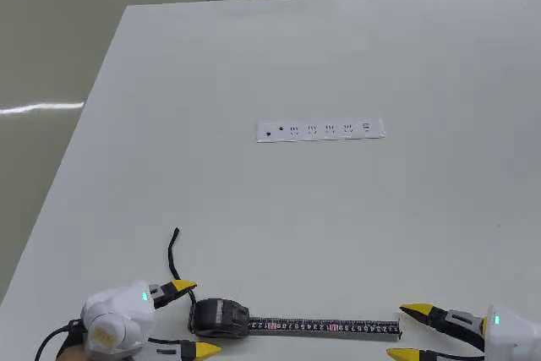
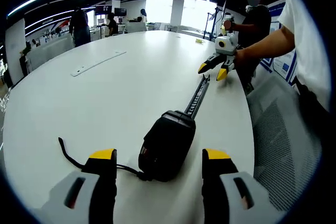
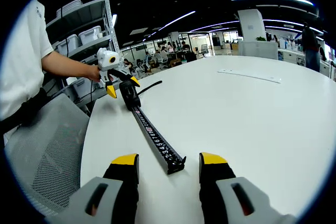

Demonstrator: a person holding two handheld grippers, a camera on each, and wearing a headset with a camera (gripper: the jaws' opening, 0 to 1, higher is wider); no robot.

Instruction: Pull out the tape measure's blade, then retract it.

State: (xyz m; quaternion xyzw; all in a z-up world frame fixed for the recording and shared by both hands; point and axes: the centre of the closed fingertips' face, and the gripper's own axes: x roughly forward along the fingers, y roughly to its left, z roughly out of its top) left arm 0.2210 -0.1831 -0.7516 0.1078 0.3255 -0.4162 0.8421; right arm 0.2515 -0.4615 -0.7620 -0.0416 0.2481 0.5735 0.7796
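Tape measure at near edge of tabletop, blade lying extended and flat | left tool open, straddling it, no grip | right tool open at blade tip, holding nothing | pull-out looks done, retract left

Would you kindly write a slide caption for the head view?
Left tool open at the tape measure; right tool open at the extended blade tip.
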